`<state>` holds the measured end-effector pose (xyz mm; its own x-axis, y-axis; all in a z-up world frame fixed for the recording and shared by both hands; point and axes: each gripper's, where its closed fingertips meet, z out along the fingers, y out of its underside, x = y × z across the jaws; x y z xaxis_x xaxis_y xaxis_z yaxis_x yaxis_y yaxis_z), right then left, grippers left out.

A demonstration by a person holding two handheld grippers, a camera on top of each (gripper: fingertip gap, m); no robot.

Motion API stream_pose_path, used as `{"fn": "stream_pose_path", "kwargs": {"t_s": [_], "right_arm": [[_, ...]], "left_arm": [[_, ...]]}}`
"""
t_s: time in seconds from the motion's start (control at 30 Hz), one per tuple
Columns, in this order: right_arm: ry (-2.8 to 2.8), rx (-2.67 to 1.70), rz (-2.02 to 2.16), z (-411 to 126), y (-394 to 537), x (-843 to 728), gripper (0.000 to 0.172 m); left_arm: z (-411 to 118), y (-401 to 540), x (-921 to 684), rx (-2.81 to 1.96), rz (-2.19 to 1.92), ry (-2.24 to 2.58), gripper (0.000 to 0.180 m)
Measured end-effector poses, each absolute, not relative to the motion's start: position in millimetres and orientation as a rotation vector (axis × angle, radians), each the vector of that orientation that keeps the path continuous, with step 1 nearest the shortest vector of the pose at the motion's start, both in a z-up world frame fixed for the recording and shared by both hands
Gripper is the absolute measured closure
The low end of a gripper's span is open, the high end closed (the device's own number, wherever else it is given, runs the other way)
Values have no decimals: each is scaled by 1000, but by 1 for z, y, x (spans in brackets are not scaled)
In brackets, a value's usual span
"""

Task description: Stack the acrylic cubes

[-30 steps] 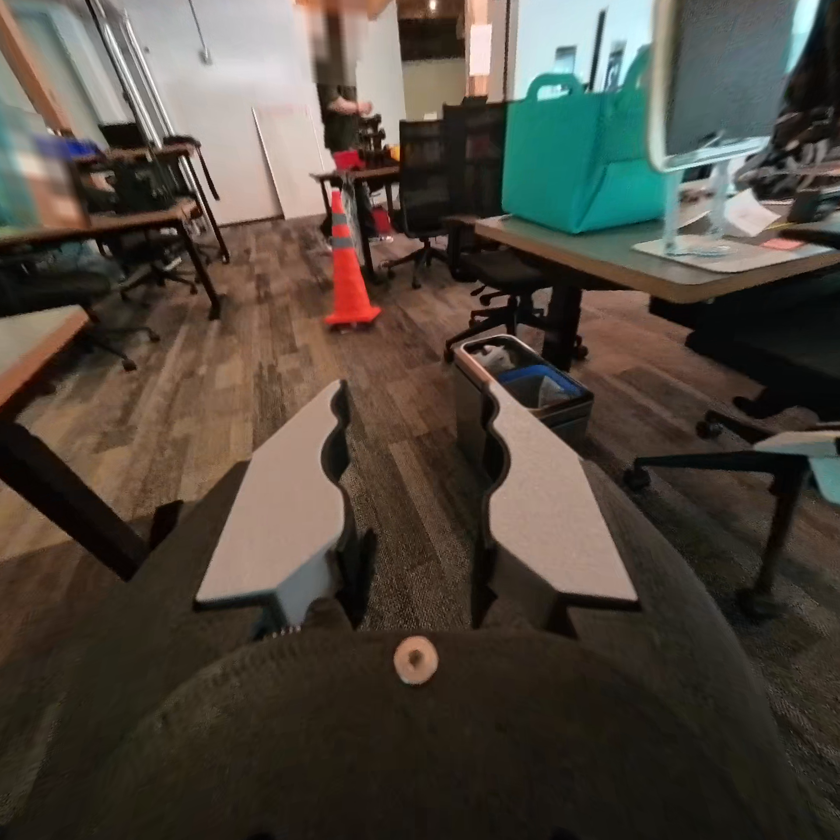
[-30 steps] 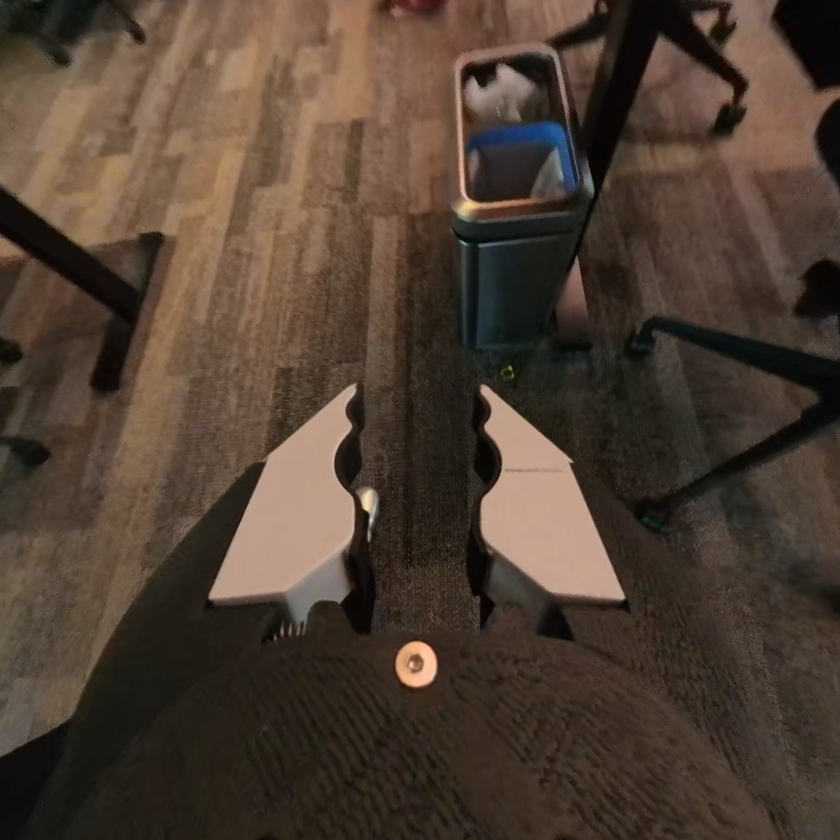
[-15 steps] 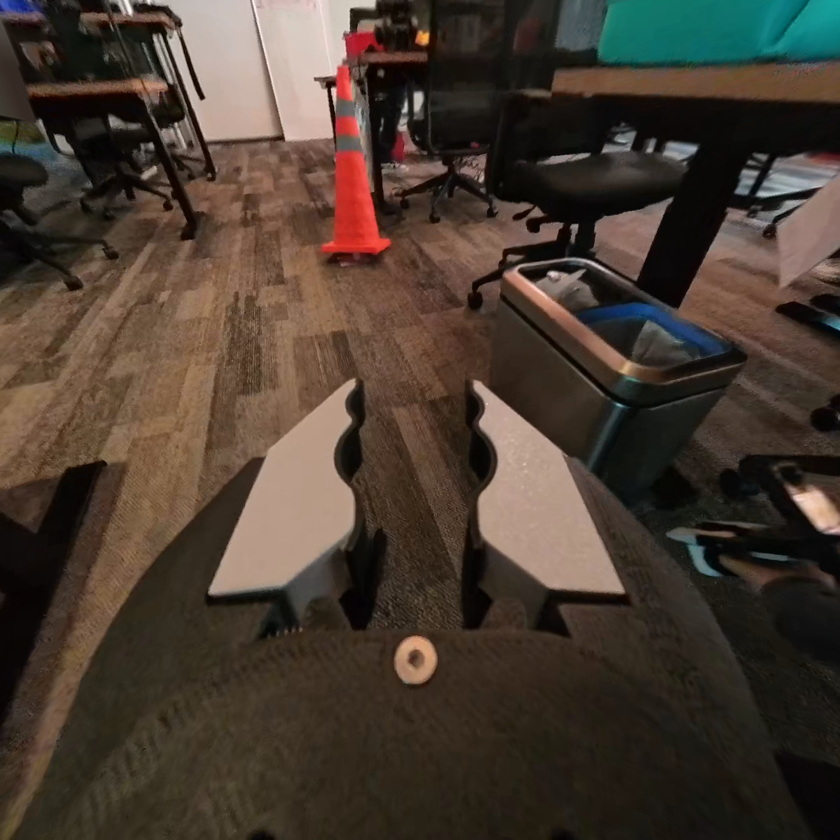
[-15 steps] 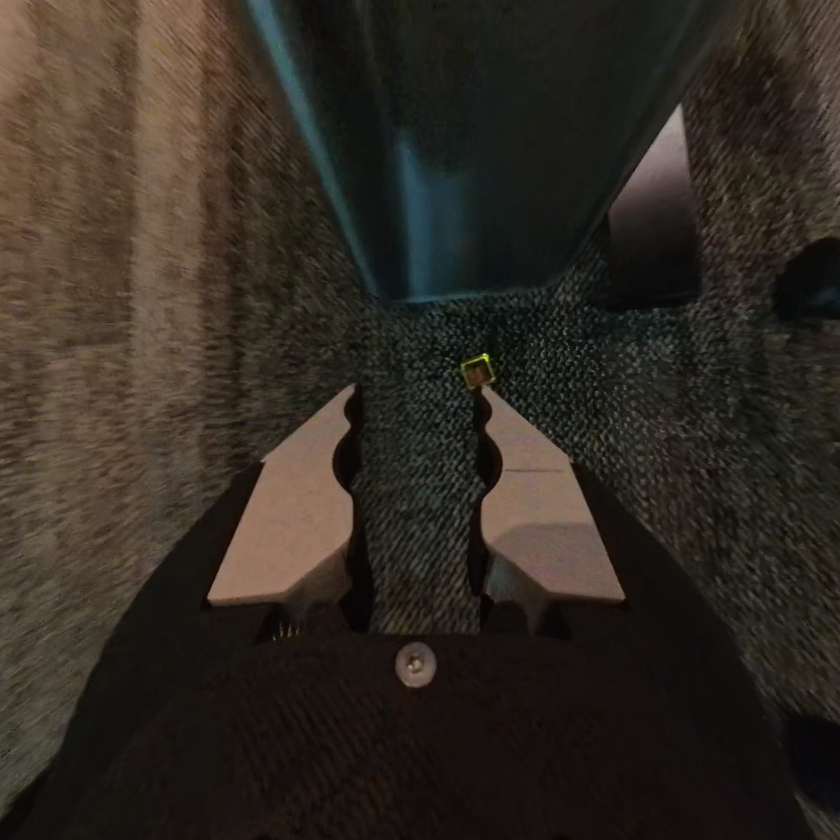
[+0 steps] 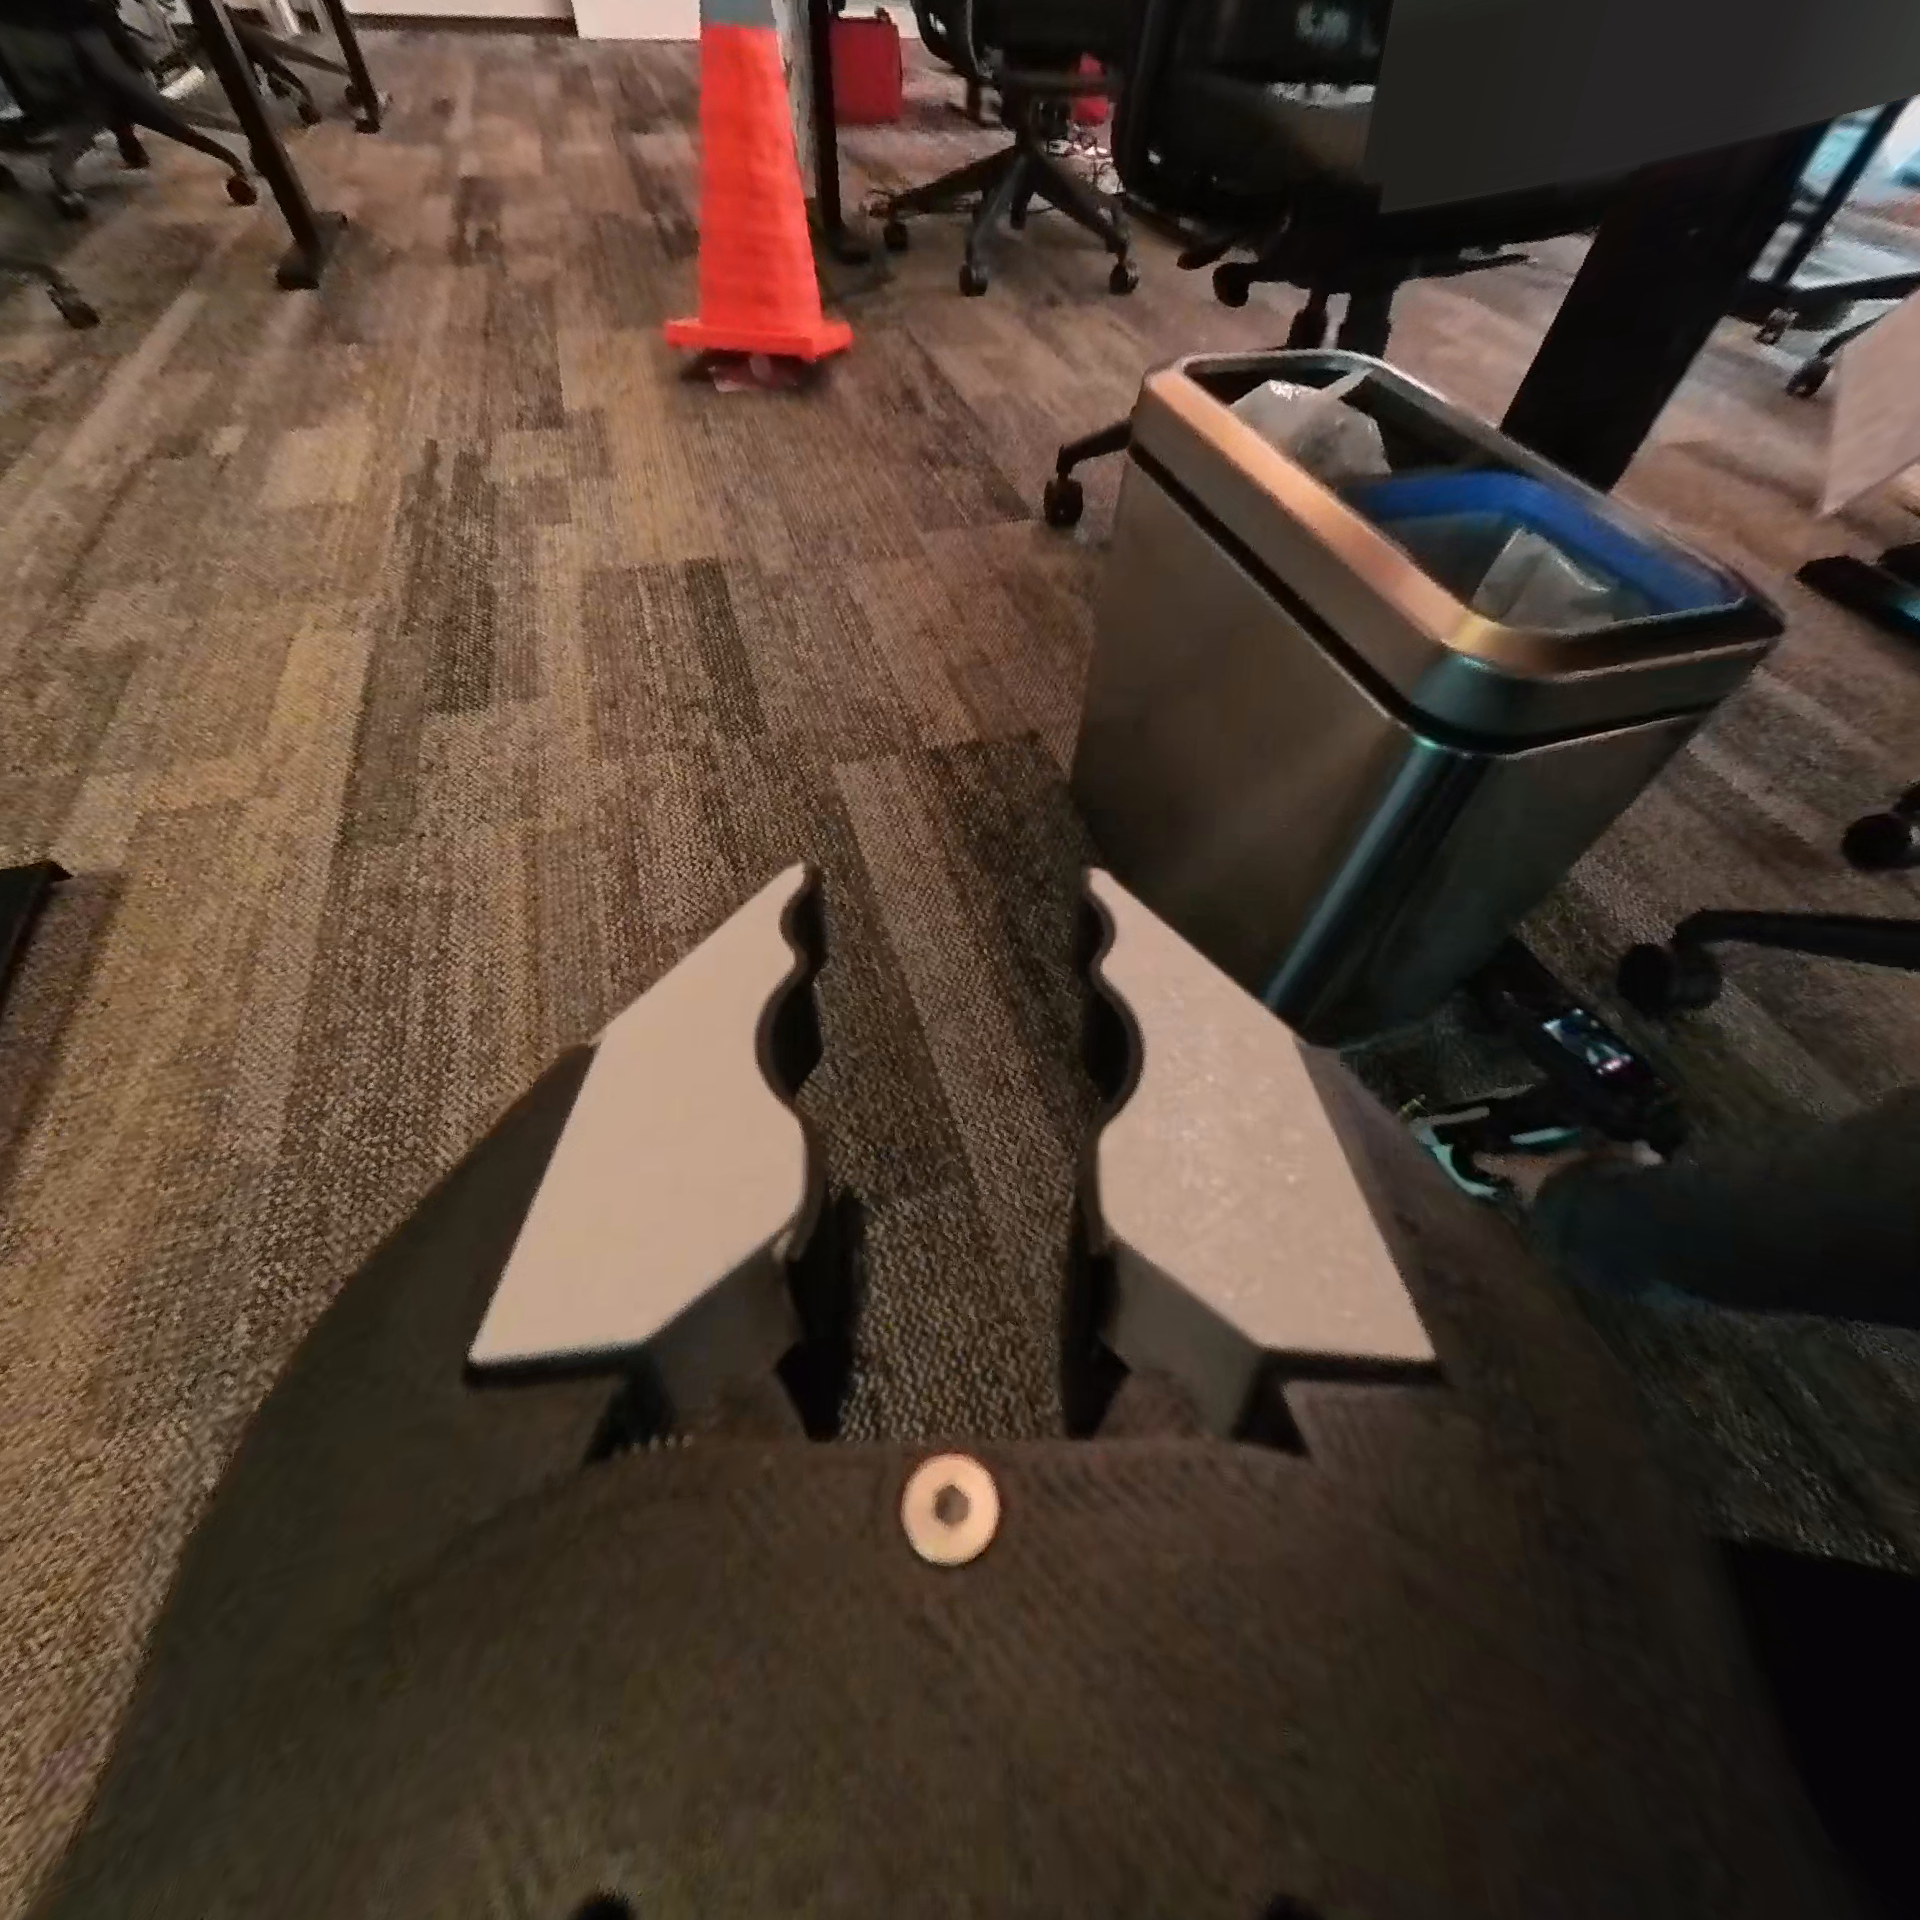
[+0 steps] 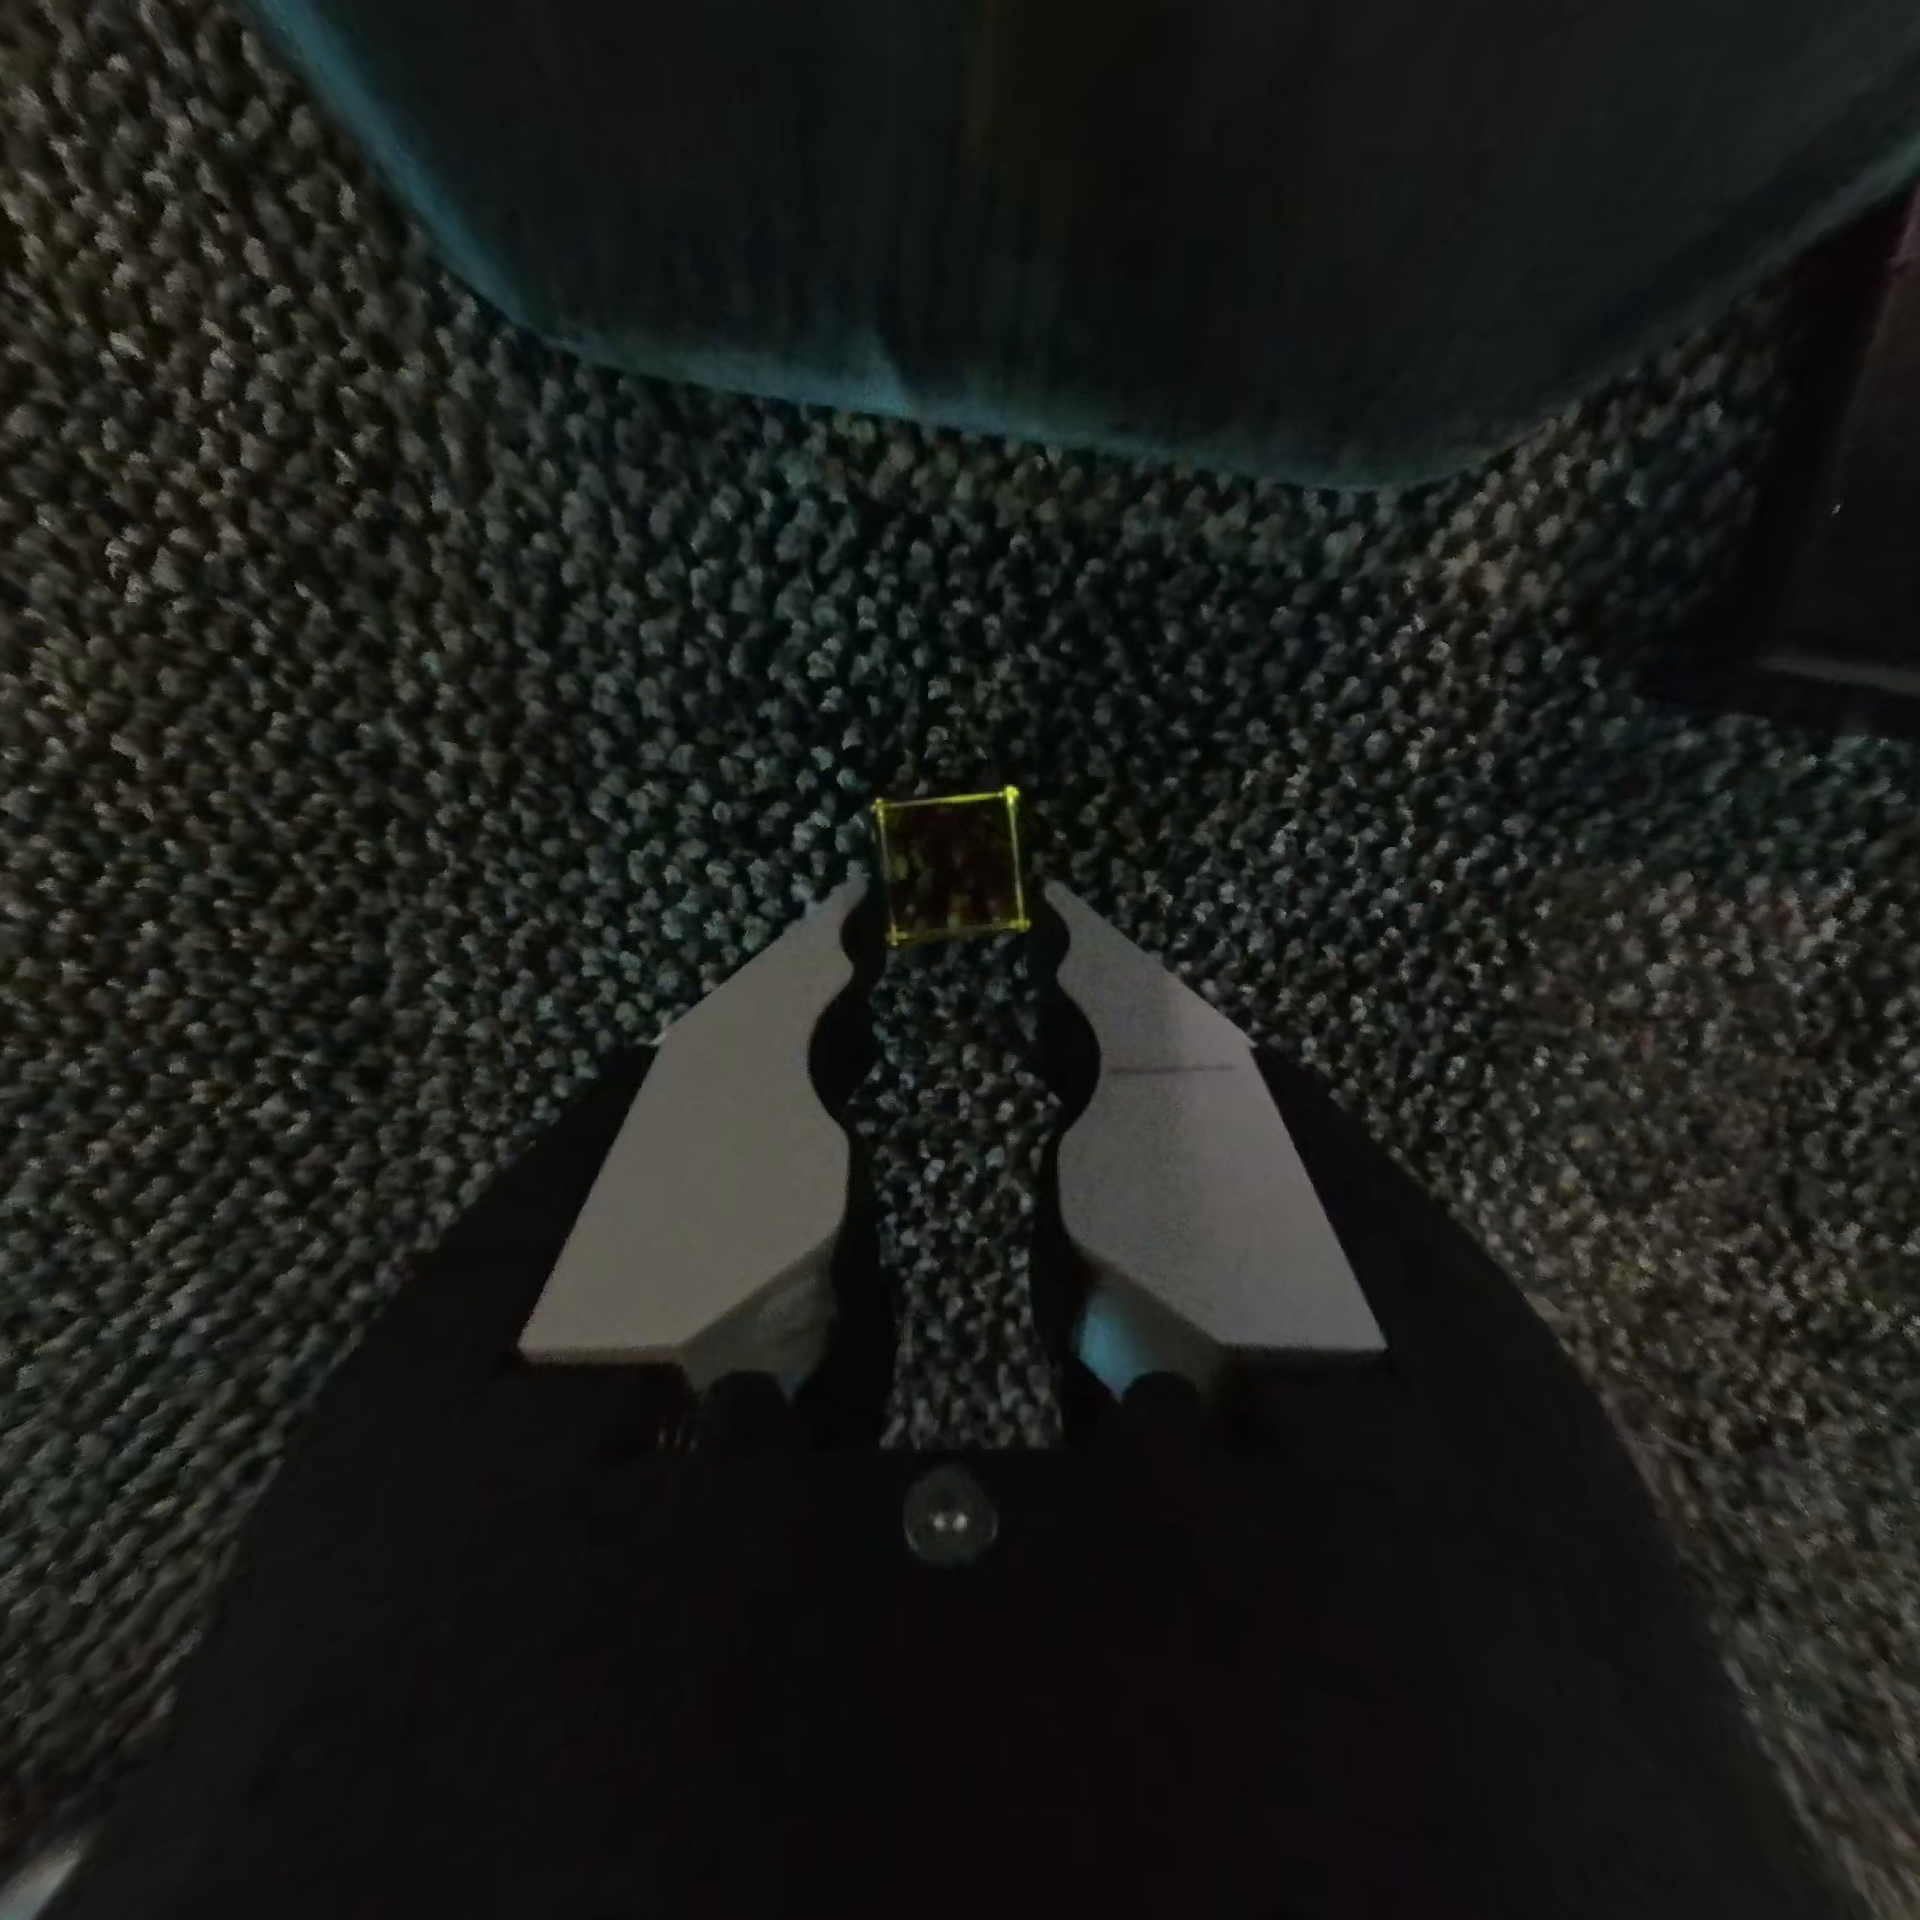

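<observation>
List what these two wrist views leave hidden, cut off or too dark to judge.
- Orange cone, left wrist view: top cut off by the frame edge.
- Steel bin: contents mostly hidden by its rim; in the right wrist view only its dark base shows.
- Small yellow-edged square on the carpet, between the right gripper fingertips: contact with the pads unclear in the dim light.
</observation>
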<state>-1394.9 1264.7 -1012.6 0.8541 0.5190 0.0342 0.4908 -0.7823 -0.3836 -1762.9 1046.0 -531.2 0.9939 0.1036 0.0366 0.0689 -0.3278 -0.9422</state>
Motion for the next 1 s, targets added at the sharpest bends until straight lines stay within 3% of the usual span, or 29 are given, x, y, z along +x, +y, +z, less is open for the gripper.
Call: {"fn": "stream_pose_path", "kwargs": {"t_s": [0.2, 0.47, 0.57, 0.83, 1.0], "right_arm": [[-637, -2771, 199, -899, 1222, -1397, 147], [-403, -2944, 196, -631, 1086, -1324, 147], [-439, -3069, 62, -553, 1017, -1276, 147], [-193, -2944, -155, -409, 957, -1190, 147], [466, -2914, -285, -386, 799, -1182, 147]], "left_arm": [[-461, 1068, -1740, -1851, 44, -171, 136], [-315, 1087, -1739, -1878, 77, -157, 136], [-261, 1098, -1744, -1840, 23, -144, 135], [-155, 1171, -1665, -1705, -222, 306, 134], [-99, 1177, -1559, -1534, -615, 638, 131]]}}
